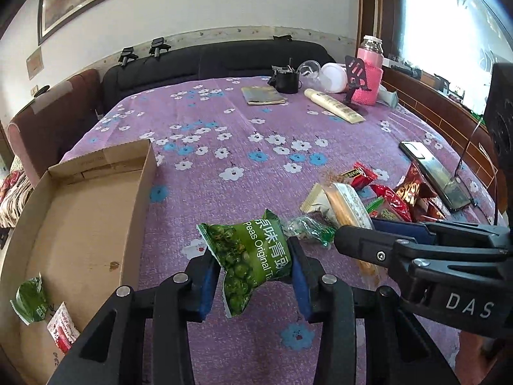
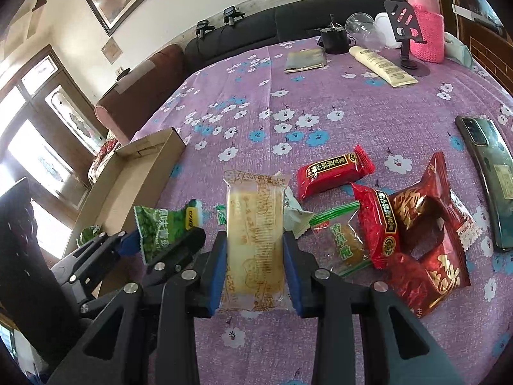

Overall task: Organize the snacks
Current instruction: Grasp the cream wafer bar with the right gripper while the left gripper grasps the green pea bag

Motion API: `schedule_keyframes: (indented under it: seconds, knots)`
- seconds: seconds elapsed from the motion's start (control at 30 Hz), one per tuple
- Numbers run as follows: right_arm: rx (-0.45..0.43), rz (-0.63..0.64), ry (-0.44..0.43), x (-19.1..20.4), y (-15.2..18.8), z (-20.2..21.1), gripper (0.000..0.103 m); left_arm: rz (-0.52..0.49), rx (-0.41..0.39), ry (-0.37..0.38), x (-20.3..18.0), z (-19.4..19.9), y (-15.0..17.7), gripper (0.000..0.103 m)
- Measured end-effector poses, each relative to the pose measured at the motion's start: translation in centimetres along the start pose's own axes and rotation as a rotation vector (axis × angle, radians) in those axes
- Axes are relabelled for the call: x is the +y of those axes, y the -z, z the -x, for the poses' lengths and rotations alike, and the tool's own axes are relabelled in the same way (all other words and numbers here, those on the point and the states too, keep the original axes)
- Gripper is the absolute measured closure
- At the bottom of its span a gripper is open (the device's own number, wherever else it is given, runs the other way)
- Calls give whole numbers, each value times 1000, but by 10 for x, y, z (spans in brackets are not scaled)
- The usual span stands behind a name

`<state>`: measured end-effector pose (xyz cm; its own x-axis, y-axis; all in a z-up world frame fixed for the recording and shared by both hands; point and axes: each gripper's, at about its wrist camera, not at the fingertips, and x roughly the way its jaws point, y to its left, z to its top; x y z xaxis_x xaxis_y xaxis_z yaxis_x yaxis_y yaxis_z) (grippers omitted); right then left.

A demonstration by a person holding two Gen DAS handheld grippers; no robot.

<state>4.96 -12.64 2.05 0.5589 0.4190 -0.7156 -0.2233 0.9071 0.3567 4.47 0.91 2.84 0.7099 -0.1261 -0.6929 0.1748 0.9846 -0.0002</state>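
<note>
My left gripper (image 1: 253,266) is shut on a green pea packet (image 1: 247,256) and holds it just above the purple flowered cloth (image 1: 224,122). From the right wrist view, this left gripper (image 2: 160,240) is low on the left beside the cardboard box (image 2: 134,176). My right gripper (image 2: 255,240) is shut on a clear-wrapped yellow cake (image 2: 255,218). To its right lie red snack packets (image 2: 333,171), a dark red packet (image 2: 426,234) and a clear packet with green stripes (image 2: 346,247). The open box (image 1: 80,224) holds a green packet (image 1: 30,300) and a red-and-white one (image 1: 62,330).
A phone (image 2: 490,173) lies at the right edge of the cloth. At the far end stand a cream tube (image 2: 381,65), a pink bottle (image 2: 426,32), a black phone stand (image 2: 407,32), a black cup (image 2: 335,40) and a booklet (image 2: 306,59). A dark sofa (image 1: 208,61) runs behind.
</note>
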Motion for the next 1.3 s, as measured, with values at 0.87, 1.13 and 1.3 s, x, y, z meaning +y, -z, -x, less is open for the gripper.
schedule_keyframes:
  seconds: [0.87,1.13,1.3]
  knots:
    - [-72,24,54,5,0,11,71,9,-49,-47,2,8,-1,60]
    - [-71,24,59,4,0,10,71,1,-70,-63,1,12,0,60]
    - [-70,26,57,4,0,10,71,5,-76,-68,2,13,-1,60]
